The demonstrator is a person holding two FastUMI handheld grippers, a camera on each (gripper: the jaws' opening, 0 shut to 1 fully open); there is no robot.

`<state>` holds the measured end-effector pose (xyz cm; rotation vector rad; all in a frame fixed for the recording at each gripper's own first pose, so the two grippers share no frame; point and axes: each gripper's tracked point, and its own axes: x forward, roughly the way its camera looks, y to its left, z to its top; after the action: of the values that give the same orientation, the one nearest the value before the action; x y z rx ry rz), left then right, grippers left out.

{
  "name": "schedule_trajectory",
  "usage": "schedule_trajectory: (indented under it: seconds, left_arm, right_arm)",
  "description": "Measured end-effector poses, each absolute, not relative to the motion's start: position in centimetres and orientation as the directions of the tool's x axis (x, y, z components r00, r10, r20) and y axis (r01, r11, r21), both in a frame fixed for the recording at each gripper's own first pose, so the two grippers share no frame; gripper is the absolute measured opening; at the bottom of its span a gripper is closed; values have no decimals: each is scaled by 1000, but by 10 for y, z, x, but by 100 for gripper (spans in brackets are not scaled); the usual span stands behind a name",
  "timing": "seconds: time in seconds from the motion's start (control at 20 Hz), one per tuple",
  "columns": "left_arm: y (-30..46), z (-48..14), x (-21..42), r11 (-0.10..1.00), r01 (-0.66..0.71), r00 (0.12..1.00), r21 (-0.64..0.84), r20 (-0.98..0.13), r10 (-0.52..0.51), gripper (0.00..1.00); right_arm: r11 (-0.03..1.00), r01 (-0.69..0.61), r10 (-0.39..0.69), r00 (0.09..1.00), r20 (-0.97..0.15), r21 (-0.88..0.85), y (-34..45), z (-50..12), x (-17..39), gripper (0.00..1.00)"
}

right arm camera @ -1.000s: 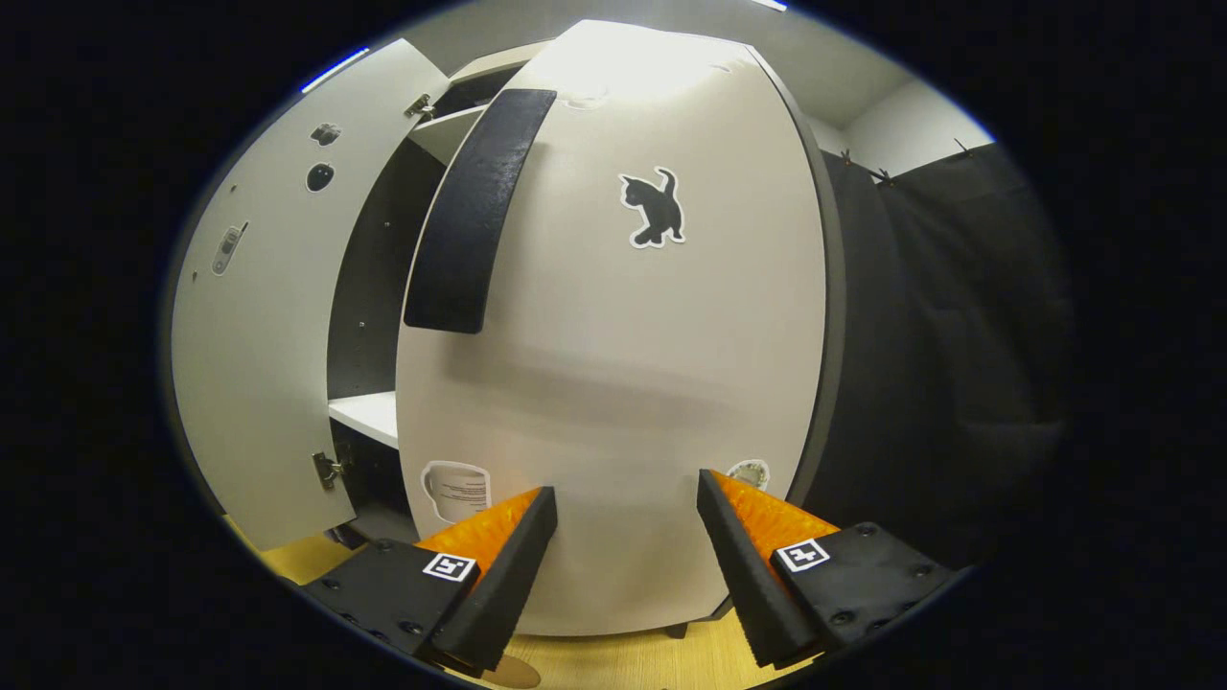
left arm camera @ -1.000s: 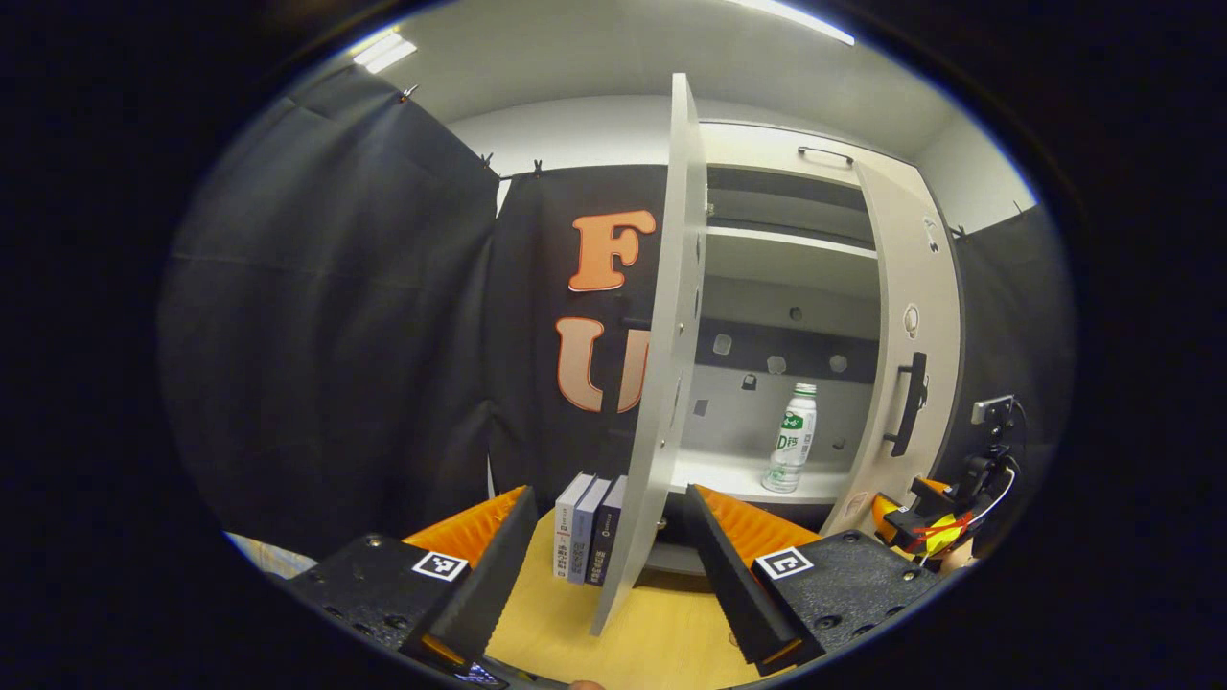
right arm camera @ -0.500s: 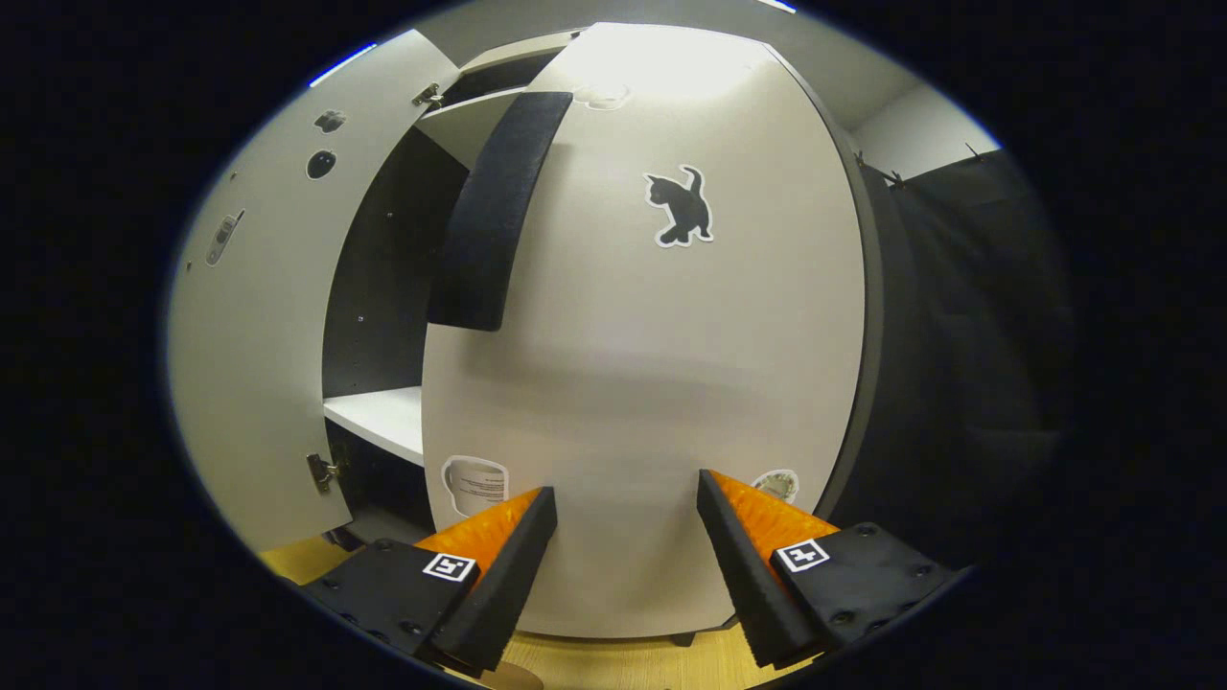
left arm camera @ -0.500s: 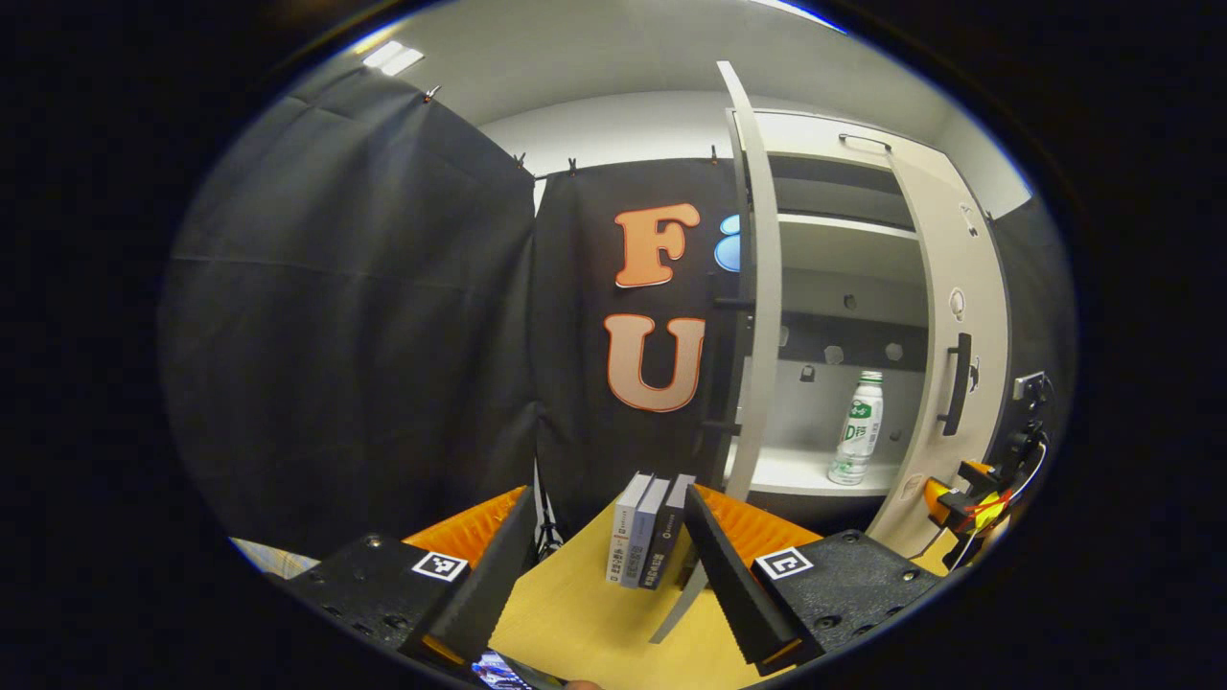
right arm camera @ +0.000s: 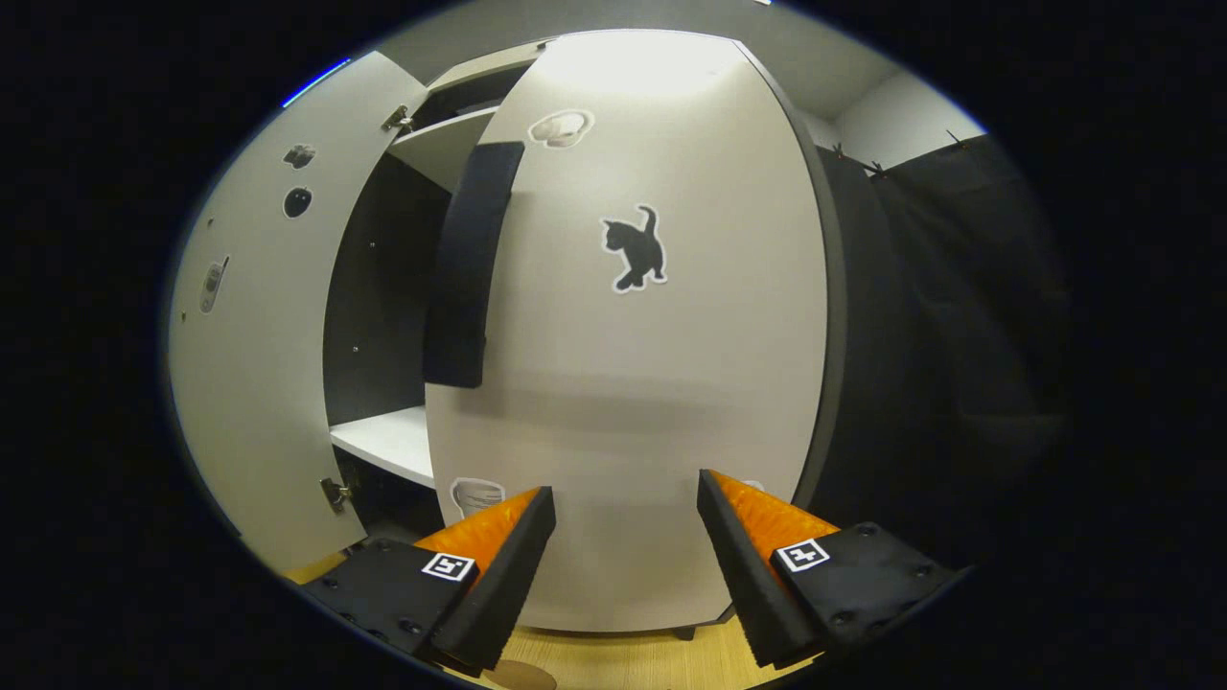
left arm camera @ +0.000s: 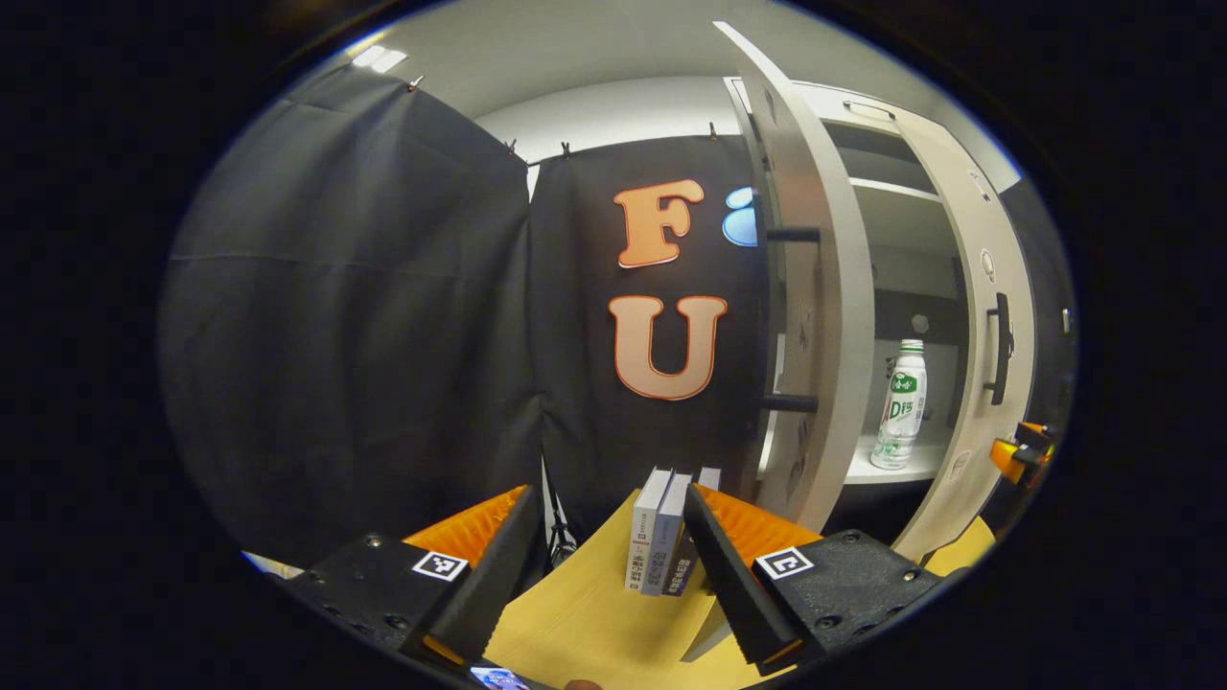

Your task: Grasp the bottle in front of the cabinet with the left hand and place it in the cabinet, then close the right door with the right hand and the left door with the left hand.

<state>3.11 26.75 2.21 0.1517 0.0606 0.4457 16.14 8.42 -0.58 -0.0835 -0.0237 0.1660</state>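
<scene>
A: The bottle (left arm camera: 901, 404) is standing upright on the white shelf (left arm camera: 887, 470) inside the cabinet (left arm camera: 868, 105), seen through the gap between the two doors in the left gripper view.

B: And the doors?

A: The left door (left arm camera: 815, 316) stands swung out, edge toward the camera, its dark handle (left arm camera: 788, 316) on the near face. The right door (right arm camera: 652, 364) is close in front of the right hand-held gripper (right arm camera: 621, 546), partly swung in, with a gap to the left door where the dark interior and shelf show.

B: What's on that door?

A: A black cat sticker (right arm camera: 633, 247) up the middle, a long dark handle (right arm camera: 467, 264) along its left edge, and a pale cup sticker (right arm camera: 476, 496) low down.

B: How about the grippers?

A: The right hand-held gripper has its fingers spread apart, nothing between them, pointing at the door's lower panel; whether the tips touch it, I can't tell. The left hand-held gripper (left arm camera: 609, 565) is open too, empty, above the wooden bench (left arm camera: 585, 623). A few books (left arm camera: 663, 532) stand upright on the bench beside the left door.
</scene>
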Motion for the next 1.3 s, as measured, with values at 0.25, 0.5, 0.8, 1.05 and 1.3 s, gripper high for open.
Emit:
schedule_trajectory:
  seconds: [0.25, 0.5, 0.8, 1.05, 1.3]
  left_arm:
    - [269, -5, 45, 913, -390, 912, 118, -89, 401, 95]
    - [269, -19, 56, 913, -388, 910, 128, -101, 402, 95]
    - [261, -19, 55, 916, -375, 916, 146, -95, 390, 94]
    - [242, -24, 59, 929, -343, 926, 138, -118, 359, 94]
    - [205, -33, 69, 953, -271, 947, 136, -139, 289, 94]
  right_arm:
    - [990, -125, 129, 990, 59, -63, 59, 20, 139, 89]
    - [991, -116, 121, 990, 67, -72, 47, 35, 121, 98]
    - [992, -124, 123, 992, 40, 5, 40, 44, 109, 98]
    - [990, -139, 138, 987, 80, 15, 40, 58, 97, 98]
    - [991, -127, 130, 985, 117, -36, 32, 67, 83, 98]
